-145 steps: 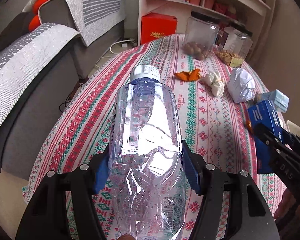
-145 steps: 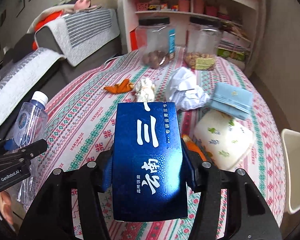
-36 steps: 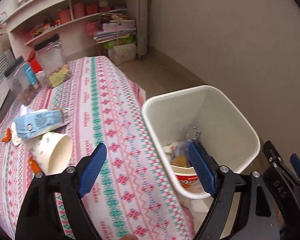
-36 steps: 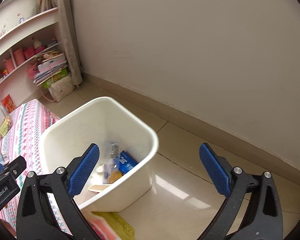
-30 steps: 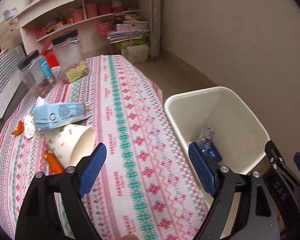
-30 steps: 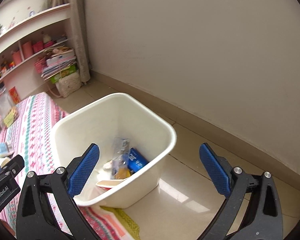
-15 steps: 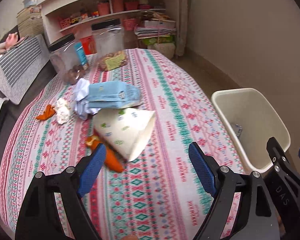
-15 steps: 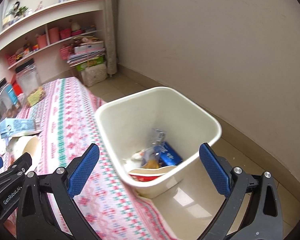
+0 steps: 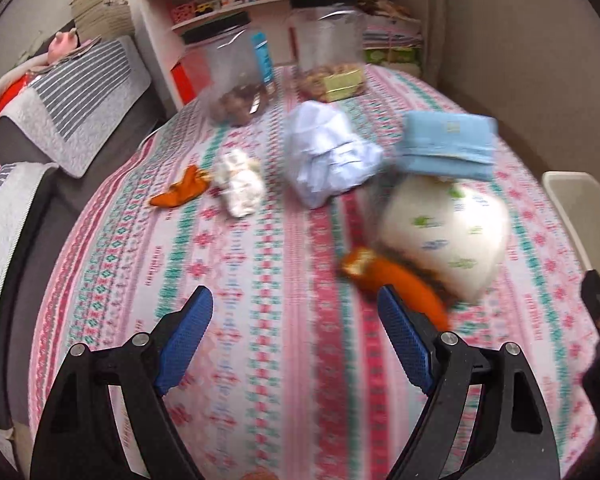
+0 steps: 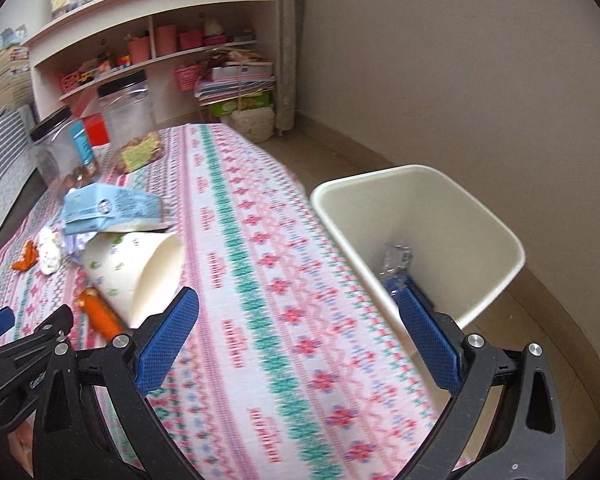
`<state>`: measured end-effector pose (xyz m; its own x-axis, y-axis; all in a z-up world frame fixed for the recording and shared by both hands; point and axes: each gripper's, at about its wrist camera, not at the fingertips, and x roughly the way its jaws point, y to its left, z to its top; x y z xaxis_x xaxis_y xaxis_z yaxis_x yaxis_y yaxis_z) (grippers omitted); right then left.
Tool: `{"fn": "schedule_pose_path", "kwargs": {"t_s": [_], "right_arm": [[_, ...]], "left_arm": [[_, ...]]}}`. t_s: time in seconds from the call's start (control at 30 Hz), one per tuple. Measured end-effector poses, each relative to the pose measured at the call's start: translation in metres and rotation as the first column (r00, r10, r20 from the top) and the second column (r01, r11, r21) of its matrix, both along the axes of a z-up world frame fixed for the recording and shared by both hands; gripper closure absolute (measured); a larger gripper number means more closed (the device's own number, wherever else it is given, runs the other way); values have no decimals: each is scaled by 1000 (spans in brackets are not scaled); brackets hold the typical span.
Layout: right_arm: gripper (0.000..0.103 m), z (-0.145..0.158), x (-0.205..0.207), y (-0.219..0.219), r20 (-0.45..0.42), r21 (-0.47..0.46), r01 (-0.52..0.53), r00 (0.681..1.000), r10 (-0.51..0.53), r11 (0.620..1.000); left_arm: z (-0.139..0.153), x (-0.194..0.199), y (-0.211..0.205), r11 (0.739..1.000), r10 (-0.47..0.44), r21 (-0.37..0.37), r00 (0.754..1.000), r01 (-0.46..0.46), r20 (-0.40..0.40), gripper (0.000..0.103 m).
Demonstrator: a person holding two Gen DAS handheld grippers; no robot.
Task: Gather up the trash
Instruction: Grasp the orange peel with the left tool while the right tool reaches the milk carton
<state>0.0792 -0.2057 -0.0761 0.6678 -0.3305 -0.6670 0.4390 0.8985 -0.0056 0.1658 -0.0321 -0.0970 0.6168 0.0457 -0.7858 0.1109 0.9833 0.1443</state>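
White paper cup [image 10: 134, 270] lies sideways, mouth toward bin [image 10: 476, 216]; both hand-held grippers gape empty.

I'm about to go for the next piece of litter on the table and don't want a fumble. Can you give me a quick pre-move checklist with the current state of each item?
1. Left gripper empty, jaws wide: ok.
2. Right gripper empty, jaws wide: ok.
3. Cream plastic waste bin upright beside the table, room inside: ok.
4. Flattened white paper cup with green print reachable: ok, though the light blue carton seems to rest on its far edge.
5. Orange peel clear of the cup: not ok, it touches it.
6. Picture sharp enough to aim: not ok, blurred.
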Motion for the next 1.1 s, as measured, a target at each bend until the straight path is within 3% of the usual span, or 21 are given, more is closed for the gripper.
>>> {"fn": "schedule_pose_path", "kwargs": {"t_s": [0.37,0.6,0.7,0.83,0.93,1.0,1.07,1.1], "right_arm": [[7,-5,27,50,-26,-25,-136,991,135,990],[7,-17,43,52,-78,38,-255,963,257,966],[7,-21,44,52,-88,43,-295,950,298,954],[7,-23,42,53,-93,38,-331,938,333,943],[7,-24,42,52,-95,40,-337,936,339,941],[7,-24,42,51,-92,55,-335,936,339,941],[7,-24,41,51,-91,63,-331,938,335,942],[7,-24,40,51,-87,65,-328,939,333,942]], "left_arm": [[-23,87,71,988,9,153,999,0,-54,21],[-27,132,75,972,-127,188,987,143,-95,20],[-27,148,74,956,-216,175,968,237,-131,20],[-27,168,88,952,-286,54,939,302,-192,20],[-28,169,97,951,-310,-67,926,303,-215,37],[-27,163,96,950,-313,-72,929,305,-196,50],[-25,153,94,952,-305,-81,935,295,-179,69],[-25,147,92,956,-294,-72,941,286,-170,71]]}}
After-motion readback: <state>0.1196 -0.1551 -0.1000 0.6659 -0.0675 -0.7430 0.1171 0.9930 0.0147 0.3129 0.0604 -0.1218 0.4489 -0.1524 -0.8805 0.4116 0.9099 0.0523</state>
